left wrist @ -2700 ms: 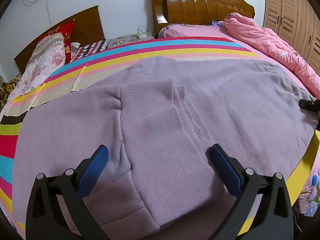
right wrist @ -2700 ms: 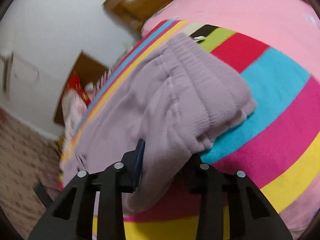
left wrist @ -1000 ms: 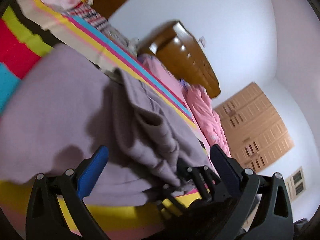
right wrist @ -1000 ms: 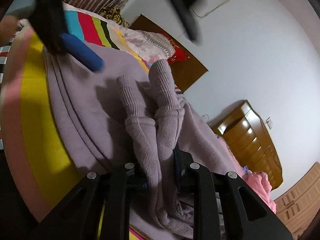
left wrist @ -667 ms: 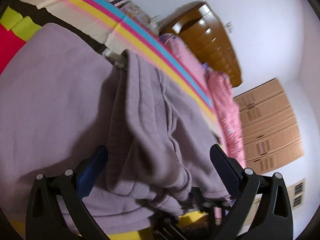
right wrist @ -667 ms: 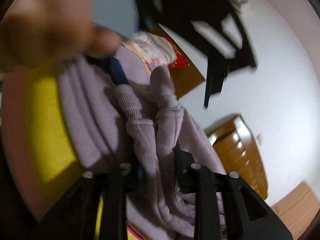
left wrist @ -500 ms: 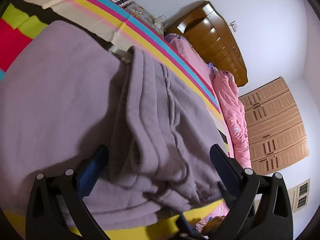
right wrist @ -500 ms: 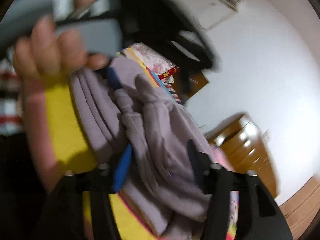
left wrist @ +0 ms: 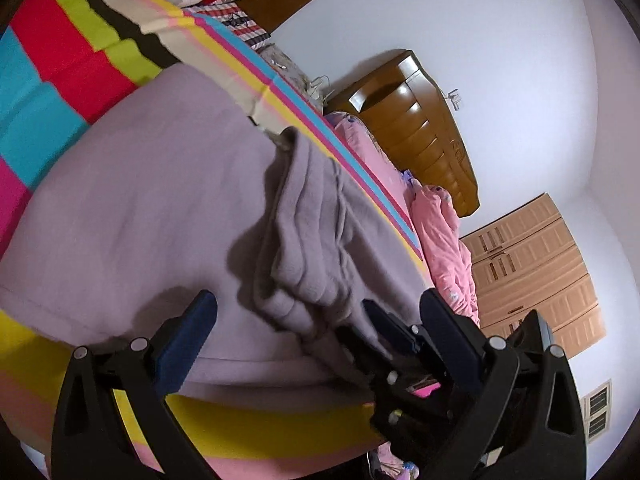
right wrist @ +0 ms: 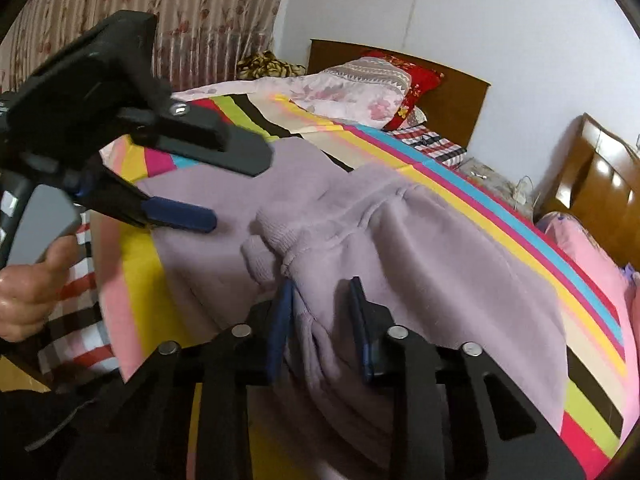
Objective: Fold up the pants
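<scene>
Since half a second ago, the right gripper (right wrist: 320,312) is seen carried round so that its view now runs across the bed, and the gathered fold is set lower on the flat cloth. The lilac pants (right wrist: 420,264) are spread on the striped bedspread (right wrist: 520,236), with a bunched layer of ribbed cuffs doubled over the near part. That bunch is pinched between the narrowly set jaws of the right gripper, apparently so that the folded layer can be laid down under control. The left gripper (left wrist: 316,320) is held above the cloth with its jaws wide and nothing between them, probably kept clear until the fold is placed; in the right view its blue pad (right wrist: 180,214) is seen at the left, over the near edge of the pants. How deep the cloth sits between the right jaws cannot be made out, since the fabric hides the pads' inner faces. The waistband end is not told apart, and the near right of the left view is blocked by dark gripper bodies.
</scene>
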The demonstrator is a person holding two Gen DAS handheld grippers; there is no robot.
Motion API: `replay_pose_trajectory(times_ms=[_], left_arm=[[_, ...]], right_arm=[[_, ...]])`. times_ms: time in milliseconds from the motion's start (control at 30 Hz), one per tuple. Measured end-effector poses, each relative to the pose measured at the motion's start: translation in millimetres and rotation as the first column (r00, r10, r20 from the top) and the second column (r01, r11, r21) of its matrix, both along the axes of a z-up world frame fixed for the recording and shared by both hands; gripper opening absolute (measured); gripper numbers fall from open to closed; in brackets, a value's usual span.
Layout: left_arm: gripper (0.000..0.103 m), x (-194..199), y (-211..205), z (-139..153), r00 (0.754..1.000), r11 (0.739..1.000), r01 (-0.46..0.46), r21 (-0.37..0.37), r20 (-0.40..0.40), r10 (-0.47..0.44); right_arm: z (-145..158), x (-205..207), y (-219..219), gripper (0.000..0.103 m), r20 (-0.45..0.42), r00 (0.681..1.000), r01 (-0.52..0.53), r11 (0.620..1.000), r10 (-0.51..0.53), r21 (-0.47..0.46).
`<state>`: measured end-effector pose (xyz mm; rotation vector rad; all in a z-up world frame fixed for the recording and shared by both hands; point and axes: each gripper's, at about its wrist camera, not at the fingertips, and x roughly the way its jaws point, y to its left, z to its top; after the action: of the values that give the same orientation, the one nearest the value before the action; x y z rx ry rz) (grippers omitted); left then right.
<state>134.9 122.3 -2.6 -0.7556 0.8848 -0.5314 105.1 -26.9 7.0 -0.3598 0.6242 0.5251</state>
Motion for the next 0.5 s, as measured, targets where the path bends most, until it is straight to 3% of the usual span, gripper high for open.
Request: replay_pose_trajectory(times_ms=[200, 267, 400, 500], left_arm=[[0.101, 0, 8, -6, 1.0, 0.998, 0.014, -0.054, 0.013, -0.013], [0.101, -1, 10, -7, 1.0, 0.998, 0.017, -0.066, 0.02, -0.015], [0.101, -1, 15, -11, 0.999, 0.996, 0.016, -0.088, 0.032, -0.014], [0.101, -2, 14, -10, 0.999, 0.997, 0.021, -0.08, 0.033, -0.018]], right_arm=[[31, -3, -4, 0.009, 0.019, 1.0, -0.014, 0.993, 0.012, 0.114], [38, -14, 0, 0.01, 0.026, 0.999, -0.027, 0.994, 0.024, 0.106], [5, -16, 15, 0.01, -0.057, 0.997, -0.046, 0.999, 0.047, 0.01], [-10, -21, 21, 0.011, -0.048, 0.998, -0.04, 0.999, 0.039, -0.016]])
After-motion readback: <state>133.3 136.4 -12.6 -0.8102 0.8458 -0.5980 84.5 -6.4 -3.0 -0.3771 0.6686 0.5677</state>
